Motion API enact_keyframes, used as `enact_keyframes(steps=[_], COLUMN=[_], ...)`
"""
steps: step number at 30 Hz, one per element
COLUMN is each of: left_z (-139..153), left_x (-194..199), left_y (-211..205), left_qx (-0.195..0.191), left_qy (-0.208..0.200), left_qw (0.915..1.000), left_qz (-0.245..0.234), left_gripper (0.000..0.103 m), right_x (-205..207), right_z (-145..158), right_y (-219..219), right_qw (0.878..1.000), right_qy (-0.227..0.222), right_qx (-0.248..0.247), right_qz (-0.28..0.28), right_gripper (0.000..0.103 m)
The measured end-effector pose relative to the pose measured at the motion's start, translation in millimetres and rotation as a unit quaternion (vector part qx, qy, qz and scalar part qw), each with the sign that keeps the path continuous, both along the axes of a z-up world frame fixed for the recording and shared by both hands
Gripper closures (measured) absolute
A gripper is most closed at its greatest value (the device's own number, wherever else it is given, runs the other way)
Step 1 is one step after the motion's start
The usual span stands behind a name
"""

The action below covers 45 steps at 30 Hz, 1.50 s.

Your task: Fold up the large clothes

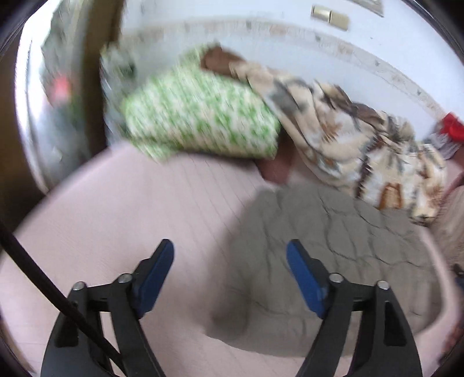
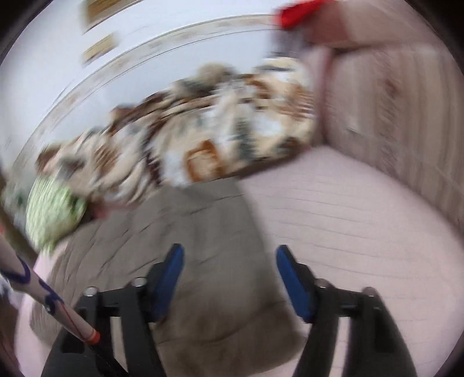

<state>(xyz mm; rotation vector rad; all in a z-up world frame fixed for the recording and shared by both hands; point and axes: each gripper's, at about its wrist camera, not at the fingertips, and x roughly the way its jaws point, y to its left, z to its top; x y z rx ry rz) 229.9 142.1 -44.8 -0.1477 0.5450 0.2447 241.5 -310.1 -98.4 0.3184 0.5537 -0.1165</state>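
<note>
A: Where is the garment lying?

B: The grey-brown garment (image 1: 327, 261) is spread on the pink bed sheet (image 1: 116, 217). It lies under and ahead of the left hand-held gripper (image 1: 230, 252), mostly toward that gripper's right finger. In the right wrist view the same cloth (image 2: 214, 246) sits under and ahead of the right hand-held gripper (image 2: 229, 255), reaching off to its left.

A: And how do the two tools stand?

B: Both have their blue fingers apart, with nothing between them. Neither touches the cloth as far as the blur lets me tell.

A: What lies farther out?

B: Ahead of the left hand-held gripper, a green-and-white patterned pillow (image 1: 200, 116) rests at the far edge of the bed, and a cream, brown and grey patterned blanket (image 1: 362, 139) is heaped just to its right, overlapping the pillow's end. Beyond the blanket is a pale wall (image 1: 290, 17).

A: Any containers?

B: I can make out none; both views are motion-blurred. A small red item (image 1: 452, 124) shows at the far right, too smeared to name.
</note>
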Motion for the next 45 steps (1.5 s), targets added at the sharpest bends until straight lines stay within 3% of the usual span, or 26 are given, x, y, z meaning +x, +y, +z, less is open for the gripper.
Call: enact_keyframes(steps=[2, 4, 5, 7, 9, 14, 19, 25, 32, 45], left_z=[9, 16, 18, 19, 17, 18, 23, 7, -18, -18], left_x=[-13, -26, -29, -27, -26, -33, -48, -82, -132, -210], left_y=[-7, -10, -11, -13, -13, -19, -32, -47, -81, -91], left_qx=[0.041, 0.067, 0.072, 0.071, 0.054, 0.034, 0.025, -0.037, -0.028, -0.017], left_qy=[-0.041, -0.076, -0.08, -0.061, -0.038, -0.035, -0.034, 0.007, 0.065, 0.082], left_qw=[0.9979, 0.9942, 0.9937, 0.9955, 0.9978, 0.9987, 0.999, 0.9978, 0.9947, 0.9949], left_qz=[0.028, 0.034, 0.031, 0.015, -0.009, -0.012, -0.018, -0.054, -0.074, -0.056], left_gripper=[0.016, 0.004, 0.004, 0.004, 0.004, 0.004, 0.004, 0.004, 0.004, 0.004], right_x=[9, 18, 24, 36, 33, 12, -17, -57, -112, -193], right_z=[-6, -19, -31, -53, -56, -36, -15, 0, -18, -54], right_y=[29, 42, 47, 38, 30, 33, 46, 64, 96, 118], right_qw=[0.999, 0.997, 0.996, 0.993, 0.993, 0.993, 0.994, 0.997, 0.997, 0.994], right_qy=[0.011, 0.036, 0.058, 0.095, 0.09, 0.056, 0.029, 0.017, 0.043, 0.098], right_qx=[-0.011, -0.024, -0.033, -0.063, -0.069, -0.1, -0.1, -0.072, -0.07, -0.047], right_qz=[0.052, 0.069, 0.066, 0.027, 0.013, -0.021, -0.028, -0.027, -0.005, 0.009], right_gripper=[0.038, 0.038, 0.038, 0.041, 0.041, 0.035, 0.031, 0.022, 0.021, 0.021])
